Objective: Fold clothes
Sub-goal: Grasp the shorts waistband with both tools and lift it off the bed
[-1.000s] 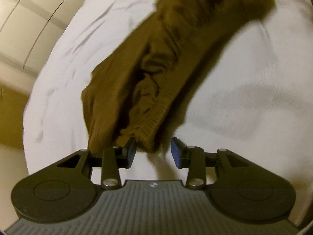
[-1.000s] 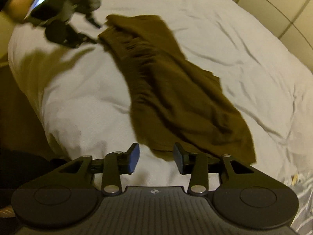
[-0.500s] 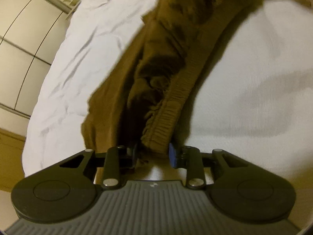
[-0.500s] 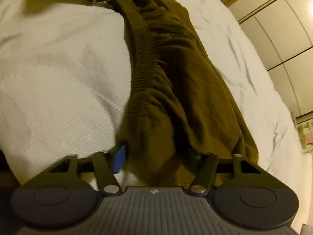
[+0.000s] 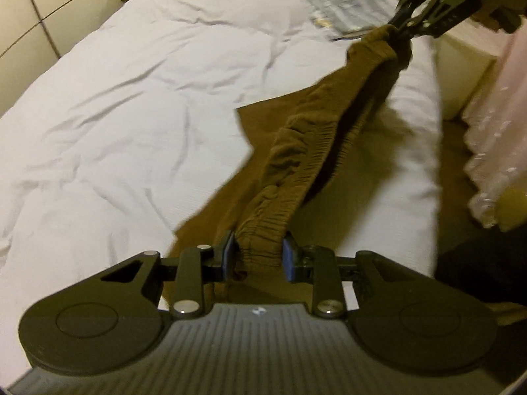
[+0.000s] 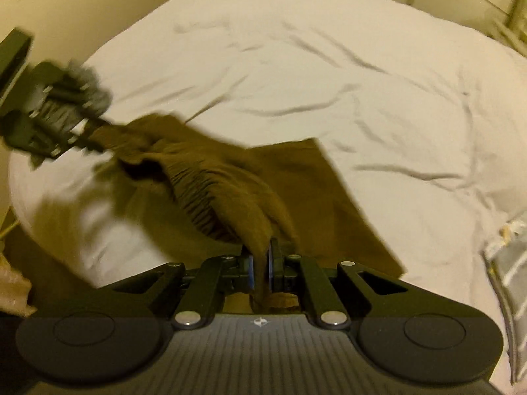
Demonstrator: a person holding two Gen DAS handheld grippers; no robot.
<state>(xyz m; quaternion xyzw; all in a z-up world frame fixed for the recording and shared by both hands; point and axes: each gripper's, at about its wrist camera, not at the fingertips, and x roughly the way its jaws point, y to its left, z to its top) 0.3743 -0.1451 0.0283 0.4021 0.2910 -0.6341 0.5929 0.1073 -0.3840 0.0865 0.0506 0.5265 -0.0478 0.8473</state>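
Left gripper: jaws part-closed around the elastic waistband end of the brown shorts; half a second ago the band lay just between its blue pads, a second ago the jaws stood wide and clear of the cloth.
Brown shorts: waistband stretched in a line between both grippers and lifted off the bed; the rest of the cloth lies flat on the cover near the bed's near edge. Earlier it lay bunched and slack on the cover.
Right gripper: jaws pressed tight on the other waistband end, cloth pinched between the blue pads; half a second ago they were still apart around the fabric.
Bed: white cover, creased.
Striped grey cloth: at the bed's far edge beyond the right gripper.
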